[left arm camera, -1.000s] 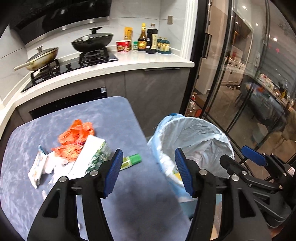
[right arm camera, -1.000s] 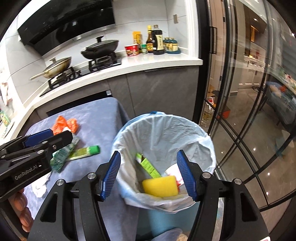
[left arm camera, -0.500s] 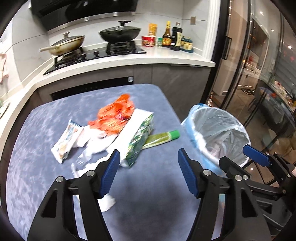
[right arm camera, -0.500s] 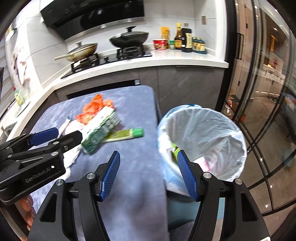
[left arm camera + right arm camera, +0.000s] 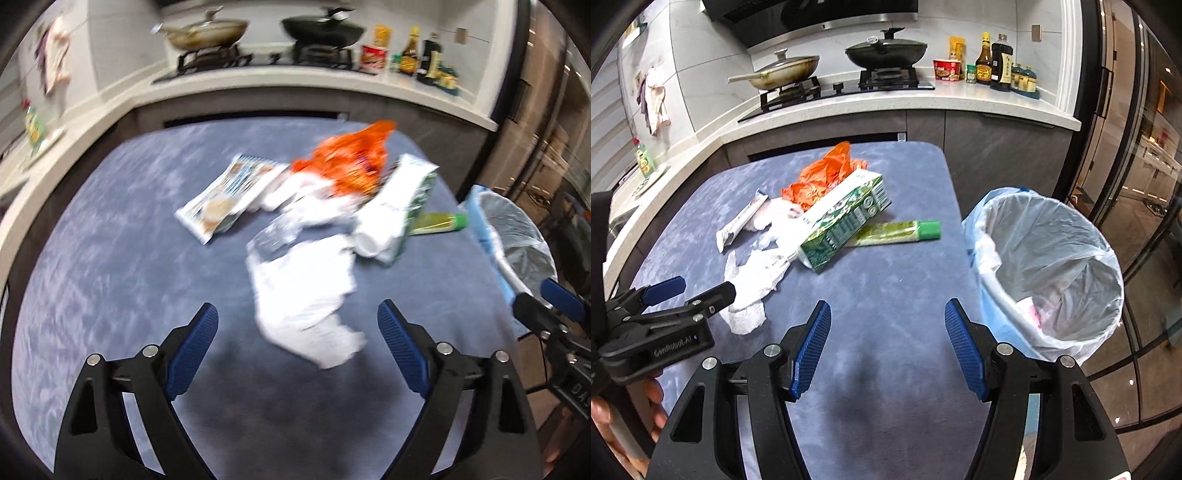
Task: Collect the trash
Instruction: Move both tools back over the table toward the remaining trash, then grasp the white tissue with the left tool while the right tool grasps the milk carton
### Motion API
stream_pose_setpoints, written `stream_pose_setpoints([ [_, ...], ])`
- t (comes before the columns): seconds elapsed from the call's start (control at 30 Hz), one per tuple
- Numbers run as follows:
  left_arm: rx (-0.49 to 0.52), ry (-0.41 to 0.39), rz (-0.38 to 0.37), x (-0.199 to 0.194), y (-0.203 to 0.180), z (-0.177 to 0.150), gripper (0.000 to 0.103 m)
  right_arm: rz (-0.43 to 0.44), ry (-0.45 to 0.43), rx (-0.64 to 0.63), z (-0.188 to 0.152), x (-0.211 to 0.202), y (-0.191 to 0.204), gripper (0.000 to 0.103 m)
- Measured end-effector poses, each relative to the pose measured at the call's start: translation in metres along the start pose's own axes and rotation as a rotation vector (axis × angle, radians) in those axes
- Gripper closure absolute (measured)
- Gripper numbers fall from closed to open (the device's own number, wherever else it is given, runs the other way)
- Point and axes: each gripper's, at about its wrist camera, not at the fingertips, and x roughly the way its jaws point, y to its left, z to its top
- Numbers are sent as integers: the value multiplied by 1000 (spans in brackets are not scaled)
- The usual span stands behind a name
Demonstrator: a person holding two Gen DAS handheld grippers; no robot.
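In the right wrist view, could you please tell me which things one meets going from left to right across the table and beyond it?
Left gripper → flat white wrapper → crumpled white tissue → green carton → green tube → lined trash bin.

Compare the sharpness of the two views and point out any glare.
Left wrist view: motion-smeared, the white tissue and orange bag soft. Right wrist view: crisp, print readable on the green carton, glare streaks on the glass door. Both bend straight edges, fisheye-style.
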Motion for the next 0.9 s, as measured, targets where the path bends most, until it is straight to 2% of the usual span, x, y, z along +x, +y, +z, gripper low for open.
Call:
stream_pose_setpoints([
  [0.17,-63,24,-12,17,25,-1,19,4,24,-8,-3,9,8,41],
  [0.33,-90,44,-56,33,29,4,21,3,36,-13,-2,15,12,41],
  [0.4,-86,51,-71,38,27,5,28,2,40,-15,-1,17,12,41],
  [0.57,-97,121,-153,54,24,1,61,2,50,-10,0,22,12,41],
  [0.6,-100,125,-160,55,24,0,64,3,52,-9,0,24,12,41],
  [0.67,-93,122,-174,53,23,0,87,4,55,-8,2,26,11,41],
  [0.73,-97,123,-195,50,24,0,92,9,58,-6,4,29,12,41],
  [0.9,-89,73,-139,31,32,1,94,23,46,-13,14,34,19,41],
])
